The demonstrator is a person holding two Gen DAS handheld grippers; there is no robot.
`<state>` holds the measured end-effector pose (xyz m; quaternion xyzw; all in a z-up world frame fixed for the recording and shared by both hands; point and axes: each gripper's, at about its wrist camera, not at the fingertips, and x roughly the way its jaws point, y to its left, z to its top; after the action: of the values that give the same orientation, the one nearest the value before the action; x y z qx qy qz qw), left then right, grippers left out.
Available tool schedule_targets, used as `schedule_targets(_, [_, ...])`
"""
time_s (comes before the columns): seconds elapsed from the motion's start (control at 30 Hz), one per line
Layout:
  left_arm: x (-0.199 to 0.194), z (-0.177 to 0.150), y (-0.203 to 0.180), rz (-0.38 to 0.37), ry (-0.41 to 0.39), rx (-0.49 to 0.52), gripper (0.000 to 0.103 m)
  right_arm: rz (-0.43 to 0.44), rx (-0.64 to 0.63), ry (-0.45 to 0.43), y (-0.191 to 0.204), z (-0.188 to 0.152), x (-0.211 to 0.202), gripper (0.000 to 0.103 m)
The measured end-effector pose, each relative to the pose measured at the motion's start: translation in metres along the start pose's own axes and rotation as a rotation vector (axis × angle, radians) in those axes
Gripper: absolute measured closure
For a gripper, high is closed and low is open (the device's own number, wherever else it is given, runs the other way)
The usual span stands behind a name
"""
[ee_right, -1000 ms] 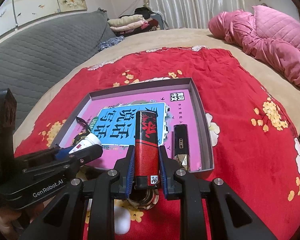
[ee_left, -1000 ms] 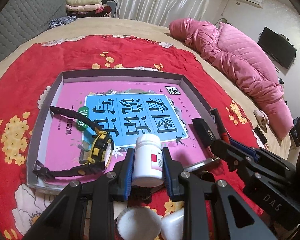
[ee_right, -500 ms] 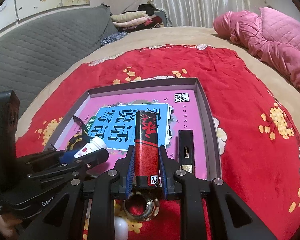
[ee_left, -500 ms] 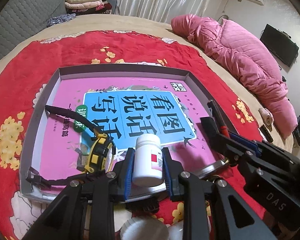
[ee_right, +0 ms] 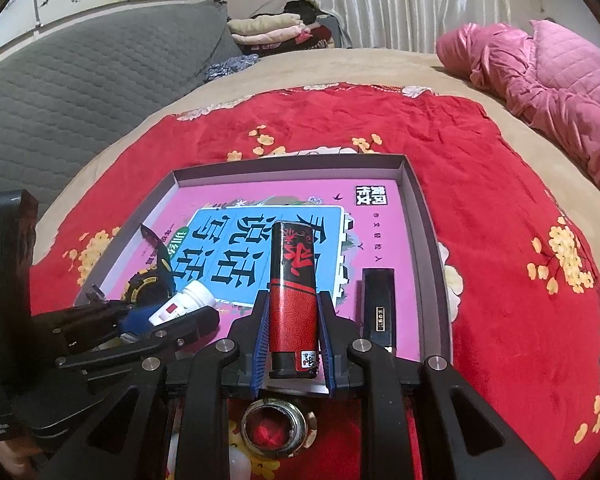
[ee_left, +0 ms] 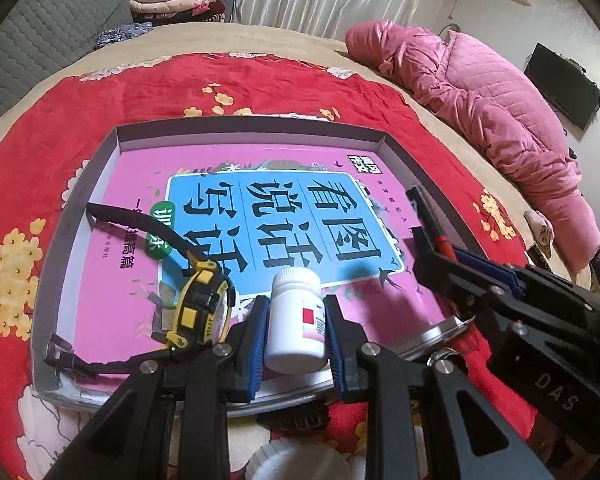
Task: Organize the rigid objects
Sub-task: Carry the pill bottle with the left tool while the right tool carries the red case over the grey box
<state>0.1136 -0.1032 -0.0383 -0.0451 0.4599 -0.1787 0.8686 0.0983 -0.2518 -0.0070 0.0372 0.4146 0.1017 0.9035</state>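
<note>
Left wrist view: the left gripper [ee_left: 296, 330] pinches a white pill bottle [ee_left: 297, 324] between its blue pads, cap pointing to twelve o'clock, held over the near edge of the grey tray [ee_left: 236, 130]; in the tray lies a pink book [ee_left: 276, 216] with a blue title panel; at ten o'clock from the bottle, just beside it, a yellow-and-black watch [ee_left: 200, 308] rests on the book, its strap running off to ten o'clock; at two o'clock the right gripper [ee_left: 440, 248] reaches in over the tray's right side; a red floral blanket [ee_left: 260, 80] lies under the tray.

Right wrist view: the right gripper [ee_right: 292, 328] is clamped on a red-and-black lighter [ee_right: 293, 300], upright between the pads, over the near part of the tray [ee_right: 412, 184]; at three o'clock, just beside it, a black rectangular case [ee_right: 378, 304] lies on the book [ee_right: 380, 232]; at nine o'clock the left gripper [ee_right: 168, 322] holds the pill bottle [ee_right: 182, 304], with the watch [ee_right: 144, 284] beyond it; at six o'clock a metal ring [ee_right: 278, 428] sits on the blanket [ee_right: 500, 260].
</note>
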Motion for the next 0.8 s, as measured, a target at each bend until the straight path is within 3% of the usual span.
schedule_targets(0.8, [-0.001, -0.001, 0.003, 0.012, -0.005, 0.011, 0.076, -0.019, -0.067, 0.127, 0.004, -0.003, 0.035, 0.080])
